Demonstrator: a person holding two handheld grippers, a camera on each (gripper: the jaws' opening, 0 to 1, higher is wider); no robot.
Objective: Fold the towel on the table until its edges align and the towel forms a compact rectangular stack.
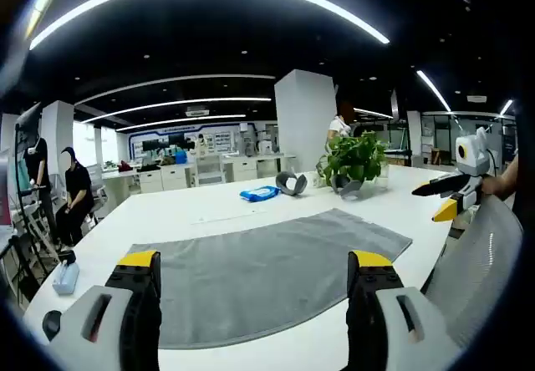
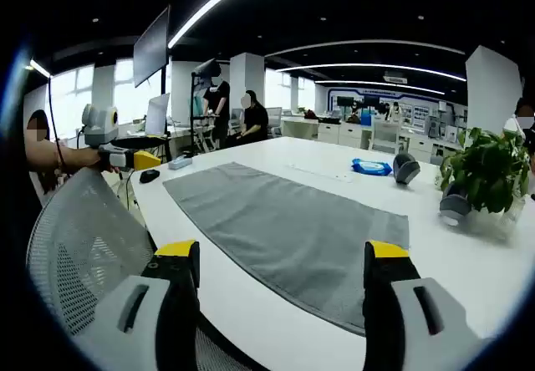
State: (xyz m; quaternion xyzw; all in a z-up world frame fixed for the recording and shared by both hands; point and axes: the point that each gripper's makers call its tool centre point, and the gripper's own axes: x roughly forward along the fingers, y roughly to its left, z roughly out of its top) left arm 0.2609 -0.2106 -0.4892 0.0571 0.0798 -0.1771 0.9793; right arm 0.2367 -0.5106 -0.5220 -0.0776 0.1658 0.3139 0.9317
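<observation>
Left claw (image 1: 254, 283): jaws wide apart, holding nothing, hovering at the near edge of the table in the left gripper view.
Towel (image 1: 267, 269): grey, spread flat and unfolded, just ahead of the left claw and reaching between its two jaws.
Table (image 1: 184, 212): white, under the towel and running on past it.
Small box (image 1: 65, 276): left of the left claw, at the table's edge.
Blue packet (image 1: 260, 193): well beyond the towel, straight ahead.
Potted plant (image 1: 354, 160): ahead and to the right, past the towel's far corner.
Right claw (image 2: 282, 275): jaws wide apart, holding nothing, at the table's near edge in the right gripper view; seen from the left claw it hangs off to the right, apart from the towel.
Chair back (image 2: 88, 250): grey mesh, left of the right claw.
People (image 2: 251, 119): far off to the left, beyond the table.
</observation>
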